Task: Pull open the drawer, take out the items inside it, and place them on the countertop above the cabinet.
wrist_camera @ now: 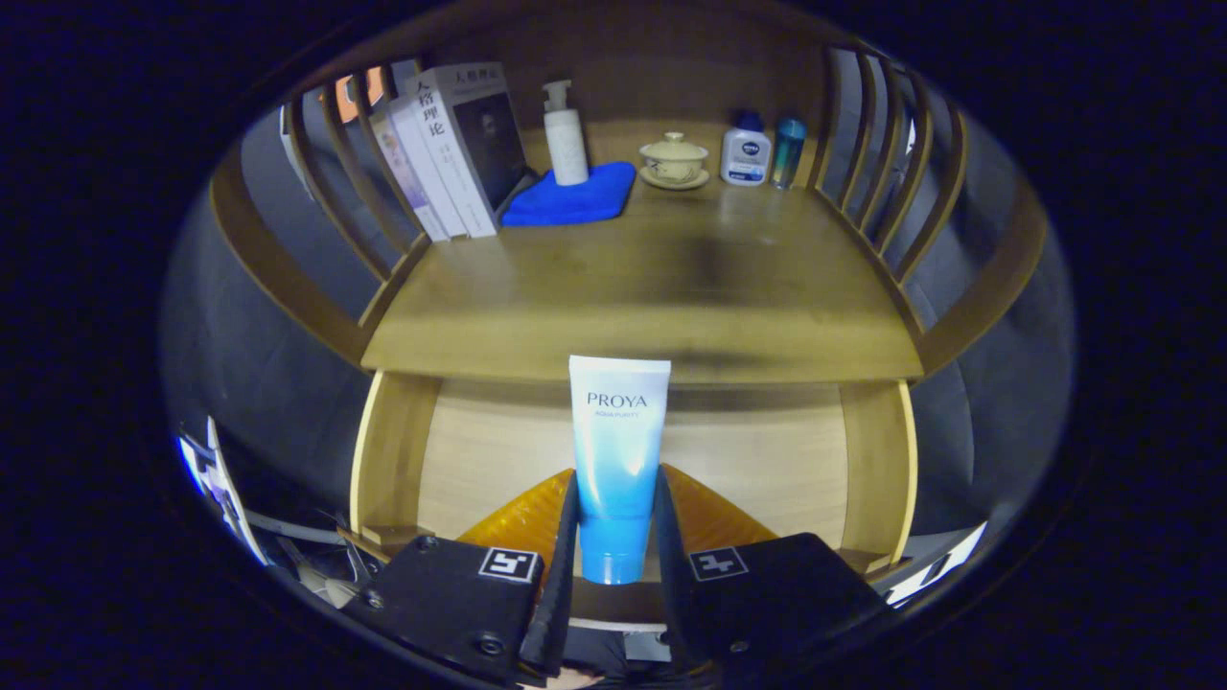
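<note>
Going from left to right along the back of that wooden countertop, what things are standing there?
books → white pump bottle on a blue cloth → lidded teacup → white bottle with blue cap → blue-green bottle. Nearer, the gripper holds a blue tube.

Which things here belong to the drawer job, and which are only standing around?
For the job:
- tube, held between the fingers of the gripper
- open drawer
- countertop

Just standing there:
- books
- pump bottle on blue cloth
- lidded cup
- two small bottles
</note>
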`<state>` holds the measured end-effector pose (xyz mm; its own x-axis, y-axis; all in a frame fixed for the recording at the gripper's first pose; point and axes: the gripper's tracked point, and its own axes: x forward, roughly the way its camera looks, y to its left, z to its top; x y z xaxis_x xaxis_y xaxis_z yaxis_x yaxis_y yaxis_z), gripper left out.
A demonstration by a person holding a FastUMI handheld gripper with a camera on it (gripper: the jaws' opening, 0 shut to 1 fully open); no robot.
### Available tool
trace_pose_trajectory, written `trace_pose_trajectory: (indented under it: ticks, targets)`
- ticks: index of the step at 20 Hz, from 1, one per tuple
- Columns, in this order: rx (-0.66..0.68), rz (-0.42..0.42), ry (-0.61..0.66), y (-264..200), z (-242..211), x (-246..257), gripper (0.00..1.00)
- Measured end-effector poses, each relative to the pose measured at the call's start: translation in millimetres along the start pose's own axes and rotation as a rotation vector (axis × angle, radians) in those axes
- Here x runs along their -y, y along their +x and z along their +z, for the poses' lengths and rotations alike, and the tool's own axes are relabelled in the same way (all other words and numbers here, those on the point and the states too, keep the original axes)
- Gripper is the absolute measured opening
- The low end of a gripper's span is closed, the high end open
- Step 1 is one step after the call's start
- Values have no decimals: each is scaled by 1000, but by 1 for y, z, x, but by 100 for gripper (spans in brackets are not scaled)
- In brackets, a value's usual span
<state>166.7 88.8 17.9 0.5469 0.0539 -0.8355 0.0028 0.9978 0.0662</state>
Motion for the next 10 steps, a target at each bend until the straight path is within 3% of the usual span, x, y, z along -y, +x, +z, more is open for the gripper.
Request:
trace_pose_trajectory:
  ticks: [10]
  targets:
    - [16,-43,35,35,78,10,44]
